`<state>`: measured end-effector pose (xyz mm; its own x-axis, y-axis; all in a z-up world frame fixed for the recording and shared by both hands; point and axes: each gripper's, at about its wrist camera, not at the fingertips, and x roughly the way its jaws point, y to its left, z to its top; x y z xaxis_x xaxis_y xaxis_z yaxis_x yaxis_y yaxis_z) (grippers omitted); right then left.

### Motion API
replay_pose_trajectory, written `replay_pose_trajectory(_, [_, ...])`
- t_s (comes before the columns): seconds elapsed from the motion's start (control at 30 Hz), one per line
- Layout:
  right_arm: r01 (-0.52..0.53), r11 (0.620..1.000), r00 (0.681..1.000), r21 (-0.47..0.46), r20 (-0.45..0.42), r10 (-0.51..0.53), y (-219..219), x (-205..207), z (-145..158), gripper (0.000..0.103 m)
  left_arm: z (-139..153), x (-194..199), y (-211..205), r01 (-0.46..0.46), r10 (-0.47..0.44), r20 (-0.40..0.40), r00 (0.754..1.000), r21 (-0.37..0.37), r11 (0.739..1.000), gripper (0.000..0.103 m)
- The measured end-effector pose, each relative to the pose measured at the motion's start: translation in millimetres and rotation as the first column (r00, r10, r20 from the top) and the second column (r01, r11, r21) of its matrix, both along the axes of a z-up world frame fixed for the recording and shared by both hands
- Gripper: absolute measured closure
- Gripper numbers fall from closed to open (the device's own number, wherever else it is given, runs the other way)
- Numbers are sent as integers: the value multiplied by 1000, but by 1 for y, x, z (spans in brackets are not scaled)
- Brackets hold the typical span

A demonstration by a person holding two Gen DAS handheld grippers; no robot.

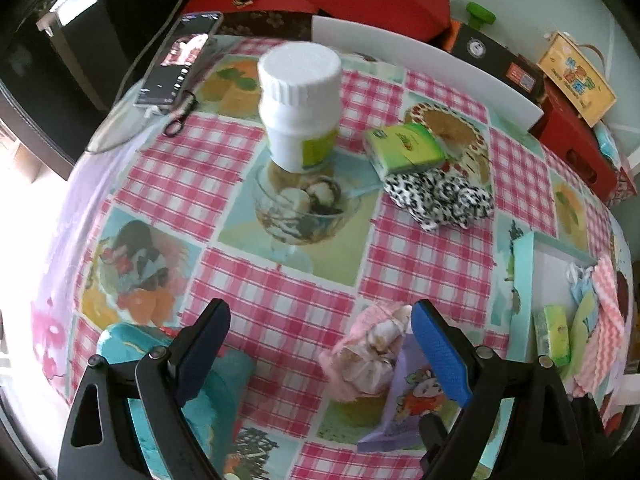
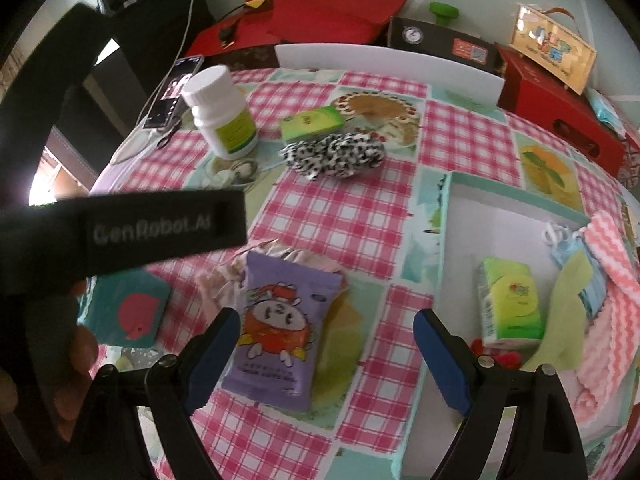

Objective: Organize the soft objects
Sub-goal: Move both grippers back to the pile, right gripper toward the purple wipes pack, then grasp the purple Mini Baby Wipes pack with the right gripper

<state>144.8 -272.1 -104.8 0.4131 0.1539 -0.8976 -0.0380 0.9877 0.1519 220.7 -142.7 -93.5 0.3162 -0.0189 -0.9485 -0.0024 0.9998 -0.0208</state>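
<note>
Both my grippers, left [image 1: 320,344] and right [image 2: 326,350], fingers spread, nothing held. Purple tissue pack [image 2: 276,328] on desk [image 2: 344,216] beside teal box [image 2: 444,208]; leopard cloth [image 2: 332,156] further back.

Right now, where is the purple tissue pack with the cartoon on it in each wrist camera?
Left wrist view: purple tissue pack low right of centre, partly behind the right-hand finger.
Right wrist view: bottom centre, near the left-hand finger.
Shared landmark: the white bottle stands farther back in both.
</note>
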Motion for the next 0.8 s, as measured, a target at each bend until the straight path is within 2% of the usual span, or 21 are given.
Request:
replay_pose_trajectory(0.43, [-46, 999, 999, -4, -25, 45, 20, 0, -16, 12, 5, 3, 30, -108, 108, 21, 994, 9, 994, 11])
replay_pose_trajectory(0.8, [-69, 998, 997, -3, -30, 69, 30, 6, -35, 13, 5, 3, 31, -115, 115, 18, 993, -10, 993, 11])
